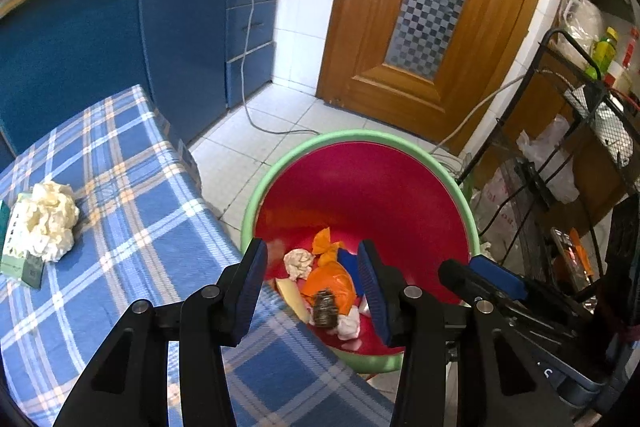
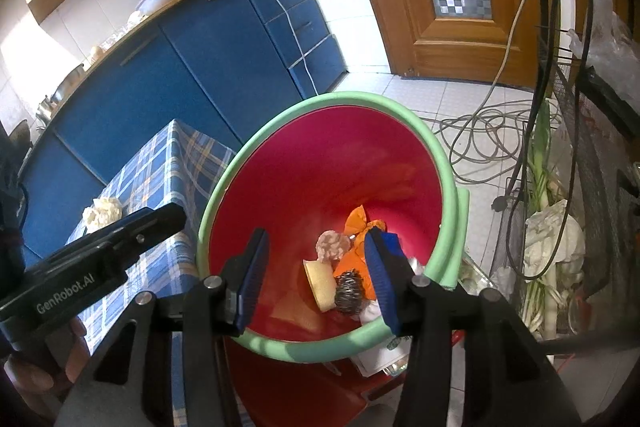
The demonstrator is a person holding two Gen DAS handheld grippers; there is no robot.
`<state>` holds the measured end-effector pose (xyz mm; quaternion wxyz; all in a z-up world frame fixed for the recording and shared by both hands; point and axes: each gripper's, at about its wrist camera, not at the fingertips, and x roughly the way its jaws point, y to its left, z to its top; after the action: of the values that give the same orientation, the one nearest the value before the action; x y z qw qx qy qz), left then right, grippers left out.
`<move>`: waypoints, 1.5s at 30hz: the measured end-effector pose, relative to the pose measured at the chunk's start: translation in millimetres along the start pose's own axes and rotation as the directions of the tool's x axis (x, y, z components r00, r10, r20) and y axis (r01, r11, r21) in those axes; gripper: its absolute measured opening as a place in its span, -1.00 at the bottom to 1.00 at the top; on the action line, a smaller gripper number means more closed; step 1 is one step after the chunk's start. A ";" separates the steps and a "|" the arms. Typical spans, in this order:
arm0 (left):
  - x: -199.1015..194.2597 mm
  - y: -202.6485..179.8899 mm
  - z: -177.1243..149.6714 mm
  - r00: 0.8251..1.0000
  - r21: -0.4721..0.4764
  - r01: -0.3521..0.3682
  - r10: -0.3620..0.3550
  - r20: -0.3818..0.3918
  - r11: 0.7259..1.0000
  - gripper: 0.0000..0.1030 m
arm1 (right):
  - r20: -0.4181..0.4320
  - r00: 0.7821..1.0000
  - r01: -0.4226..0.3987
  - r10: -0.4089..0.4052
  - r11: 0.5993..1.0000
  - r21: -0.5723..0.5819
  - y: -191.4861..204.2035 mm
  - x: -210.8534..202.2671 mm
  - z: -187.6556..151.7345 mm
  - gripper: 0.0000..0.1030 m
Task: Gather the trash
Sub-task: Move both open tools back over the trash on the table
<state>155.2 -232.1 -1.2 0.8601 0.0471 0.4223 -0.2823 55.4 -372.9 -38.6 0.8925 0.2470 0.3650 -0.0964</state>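
Trash [image 1: 324, 287] heaped in the red bin [image 1: 360, 179], both grippers [image 1: 312, 287] [image 2: 316, 275] hovering above — jaws apart, empty, one wad [image 1: 48, 223] on the table [image 1: 132, 211].

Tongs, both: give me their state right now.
Left tongs: open, empty, above the red bin.
Right tongs: open, empty, above the same bin.

Left wrist view: looks steeply down, close above the green-rimmed red plastic bin [image 1: 362, 183].
Right wrist view: same downward tilt, close above the bin [image 2: 320, 163].
Shared: bin's inside, checked tablecloth [image 1: 120, 187] beside it.
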 end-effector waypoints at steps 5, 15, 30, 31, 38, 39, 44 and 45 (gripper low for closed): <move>-14.7 11.7 -1.9 0.999 -0.020 -0.025 0.025 0.020 0.999 -0.07 | 0.010 1.000 -0.011 0.011 1.000 -0.012 4.7 -3.3 0.2 0.01; -48.3 54.9 -8.4 0.993 -0.105 -0.094 0.101 0.063 0.990 -0.07 | 0.012 1.000 -0.029 0.029 0.998 -0.048 24.0 -6.1 -0.8 0.03; -89.9 145.9 -35.1 0.963 -0.303 -0.229 0.260 0.068 0.925 -0.06 | -0.009 0.996 -0.090 0.089 0.986 -0.142 75.8 -1.9 -5.0 0.15; -92.5 152.7 -37.4 0.961 -0.316 -0.236 0.270 0.067 0.919 -0.06 | -0.009 0.996 -0.092 0.092 0.984 -0.150 80.1 -1.7 -4.9 0.15; -105.3 190.5 -52.9 0.944 -0.392 -0.281 0.326 0.052 0.876 -0.06 | -0.017 0.993 -0.116 0.115 0.971 -0.209 109.1 2.0 -4.4 0.23; -106.6 195.2 -54.7 0.941 -0.404 -0.287 0.334 0.049 0.869 -0.06 | -0.020 0.993 -0.121 0.120 0.968 -0.220 114.6 3.0 -4.4 0.23; -113.3 224.6 -66.0 0.926 -0.466 -0.321 0.377 0.029 0.824 -0.06 | -0.039 0.990 -0.140 0.135 0.953 -0.267 140.0 9.5 -5.9 0.24; -114.1 230.8 -68.3 0.922 -0.477 -0.330 0.387 0.023 0.815 -0.02 | -0.044 0.990 -0.143 0.137 0.950 -0.277 145.9 11.2 -6.2 0.27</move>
<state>173.4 33.5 4.7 0.9074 -0.0979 0.4087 -0.0080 111.1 -244.2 3.9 0.9184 0.1452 0.3672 0.0225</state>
